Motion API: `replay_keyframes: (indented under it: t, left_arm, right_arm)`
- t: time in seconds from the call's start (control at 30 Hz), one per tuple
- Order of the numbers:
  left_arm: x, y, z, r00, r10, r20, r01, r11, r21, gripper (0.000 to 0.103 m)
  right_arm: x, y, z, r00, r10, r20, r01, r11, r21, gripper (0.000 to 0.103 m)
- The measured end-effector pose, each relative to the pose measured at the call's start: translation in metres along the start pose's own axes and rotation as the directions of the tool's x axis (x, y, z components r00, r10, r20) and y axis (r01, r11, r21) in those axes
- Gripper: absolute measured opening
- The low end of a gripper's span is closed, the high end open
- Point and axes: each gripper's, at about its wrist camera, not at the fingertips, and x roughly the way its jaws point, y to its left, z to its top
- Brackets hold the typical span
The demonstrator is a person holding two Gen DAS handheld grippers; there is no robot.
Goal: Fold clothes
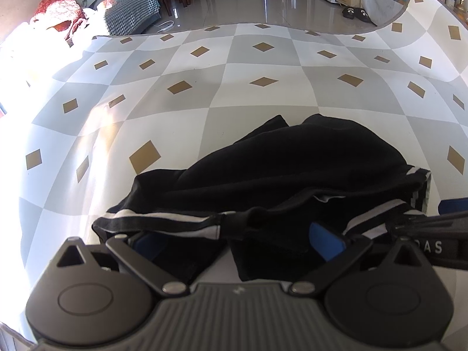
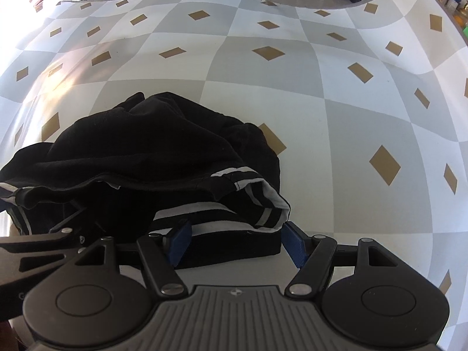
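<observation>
Desk [image 1: 263,67]: it spreads wide ahead of both my tools under a cloth checked in white and grey with tan diamonds; its far edge curves in front of a shiny tiled floor.
Black garment [image 1: 292,169]: it lies crumpled in a heap on the desk right in front of my tools, with its bulk just beyond their tips. From my right tool it sits ahead and to the left [image 2: 152,158]; from my left tool it sits ahead and a little to the right.
Striped hem [image 2: 222,216]: the white-striped band along the garment's near edge runs across the mouths of both tools; one corner of it curls up and shows a pale inside.
My left tool [image 1: 237,239]: its blue pads stand apart, with the striped edge and a black fold lying between and over them. I cannot tell whether either pad presses on the cloth.
My right tool [image 2: 237,241]: its blue pads [image 2: 295,244] stand apart, one on each side of the near edge of the garment. The right pad sits at the cloth's corner, and nothing looks pinched.
Slippers [image 1: 355,13]: a dark pair sits on the floor far beyond the desk, well away from my tools.
</observation>
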Motion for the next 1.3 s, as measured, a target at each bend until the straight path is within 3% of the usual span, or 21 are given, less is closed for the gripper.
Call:
replay_keyframes:
  t: [0.13,0.27,0.47,0.63,0.9,1.13,1.3]
  left_arm:
    - [0.000,0.014,0.003,1.000,0.010,0.025,-0.009,0.999,-0.049,0.103]
    - [0.001,0.030,0.009,0.998,0.031,0.048,-0.027,0.996,-0.088,0.103]
    - [0.010,0.041,0.008,1.000,0.011,0.024,-0.008,0.993,-0.122,0.103]
    - [0.008,0.054,0.009,0.997,0.038,0.072,-0.026,0.986,-0.165,0.103]
    - [0.010,0.067,0.004,0.998,0.014,0.065,0.000,0.977,-0.212,0.103]
    - [0.004,0.074,0.000,0.998,-0.030,0.061,0.041,0.981,-0.189,0.103]
    - [0.001,0.077,-0.003,0.994,-0.080,0.074,0.089,0.988,-0.126,0.103]
  right_arm:
    - [-0.003,-0.006,0.005,0.996,0.085,0.019,-0.085,0.996,0.024,0.068]
    - [-0.017,-0.010,0.015,0.984,0.137,0.112,-0.138,0.990,0.008,0.068]
    - [-0.018,-0.016,0.023,0.968,0.207,0.145,-0.212,0.977,0.019,0.068]
    - [-0.007,-0.016,0.021,0.965,0.221,0.138,-0.223,0.975,-0.006,0.068]
    - [0.001,-0.012,0.011,0.963,0.227,0.148,-0.217,0.973,-0.077,0.068]
    - [-0.008,-0.008,0.000,0.944,0.296,0.145,-0.271,0.947,-0.172,0.068]
    - [-0.007,-0.003,-0.005,0.946,0.287,0.149,-0.242,0.935,-0.260,0.068]
